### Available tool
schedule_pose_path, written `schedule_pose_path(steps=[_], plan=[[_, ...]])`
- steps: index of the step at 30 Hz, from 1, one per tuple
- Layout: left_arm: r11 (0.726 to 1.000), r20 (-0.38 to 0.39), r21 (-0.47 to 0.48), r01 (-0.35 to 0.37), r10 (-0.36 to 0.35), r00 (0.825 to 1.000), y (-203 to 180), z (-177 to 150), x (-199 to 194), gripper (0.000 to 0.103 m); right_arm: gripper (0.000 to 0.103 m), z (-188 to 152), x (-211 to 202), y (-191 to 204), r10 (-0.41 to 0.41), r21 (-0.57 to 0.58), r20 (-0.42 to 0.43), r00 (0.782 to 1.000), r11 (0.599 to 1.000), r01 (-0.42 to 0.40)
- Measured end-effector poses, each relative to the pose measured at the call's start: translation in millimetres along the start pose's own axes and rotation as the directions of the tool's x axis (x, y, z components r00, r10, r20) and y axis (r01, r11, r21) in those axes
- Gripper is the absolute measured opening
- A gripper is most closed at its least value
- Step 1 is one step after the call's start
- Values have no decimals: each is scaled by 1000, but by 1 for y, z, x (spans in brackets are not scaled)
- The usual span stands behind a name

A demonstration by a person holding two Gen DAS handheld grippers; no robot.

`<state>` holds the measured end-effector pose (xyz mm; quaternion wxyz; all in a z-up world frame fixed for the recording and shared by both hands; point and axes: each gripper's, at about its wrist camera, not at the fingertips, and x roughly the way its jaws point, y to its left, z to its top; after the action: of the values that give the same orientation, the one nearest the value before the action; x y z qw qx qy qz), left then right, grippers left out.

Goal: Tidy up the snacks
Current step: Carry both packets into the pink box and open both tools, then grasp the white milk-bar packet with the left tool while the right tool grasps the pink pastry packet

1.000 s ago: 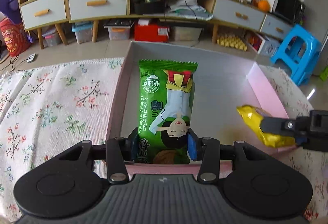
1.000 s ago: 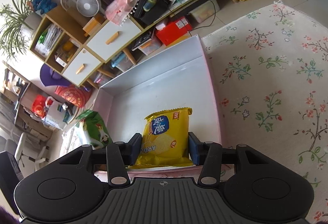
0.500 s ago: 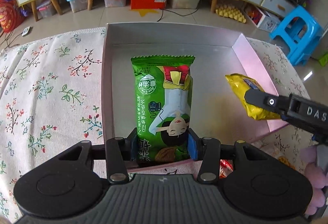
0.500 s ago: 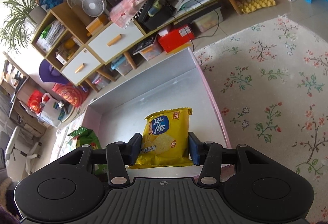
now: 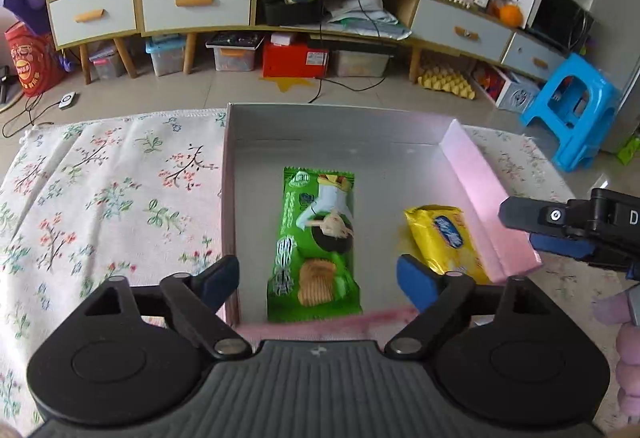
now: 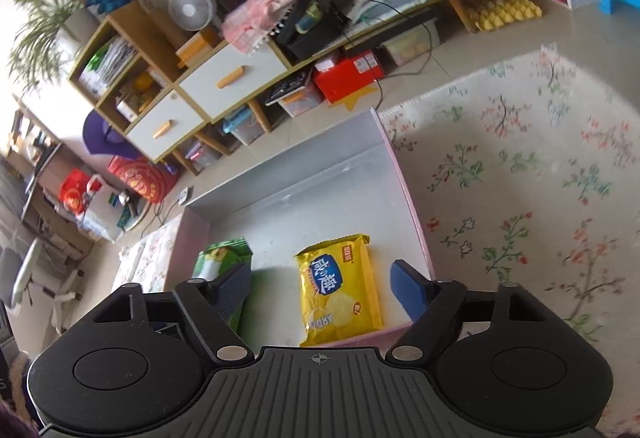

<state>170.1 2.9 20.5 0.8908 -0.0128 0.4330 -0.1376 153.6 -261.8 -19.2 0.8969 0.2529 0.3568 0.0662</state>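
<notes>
A floral cloth [image 5: 112,189], pale with small printed sprigs and a woven, towel-like nap, covers the surface. On it sits a shallow rectangular box [image 5: 476,173], pink on its outer walls and smooth matt grey inside, its corners crisp and its walls low.

Inside the box lies the green snack packet [image 5: 316,246], a long flat pillow pack of glossy film with crimped, saw-toothed ends, printed with a cartoon figure and a stack of ridged crisps; it rests flat near the middle of the floor. Beside it, closer to the right wall, lies the yellow snack packet [image 6: 340,290], shorter and puffier, shiny foil with a blue oval logo and pictured crisps, its near end close to the front wall.

The left gripper [image 5: 318,278] hangs over the green packet, jaws spreading wide, blue pads clear of the film. The right gripper [image 6: 322,286] is likewise opening above the yellow packet, touching nothing.
</notes>
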Motion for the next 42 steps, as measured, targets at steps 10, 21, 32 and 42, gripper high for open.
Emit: schedule_pose_path(steps=[10, 21, 32, 42], plan=[[998, 6, -30, -53, 53, 999, -8, -23, -54, 102, 89, -12, -59, 12, -17, -116, -3, 1000, 993, 17], [992, -30, -65, -106, 105, 994, -1, -58, -72, 102, 89, -50, -72, 5, -152, -62, -179, 972, 988, 143], [980, -27, -199, -7, 1, 1000, 17, -70, -48, 88, 89, -57, -53, 3, -154, 40, -231, 961, 985, 168], [924, -40, -349, 154, -179, 983, 37, -73, -18, 51, 68, -62, -33, 40, -90, -47, -246, 965, 996, 81]])
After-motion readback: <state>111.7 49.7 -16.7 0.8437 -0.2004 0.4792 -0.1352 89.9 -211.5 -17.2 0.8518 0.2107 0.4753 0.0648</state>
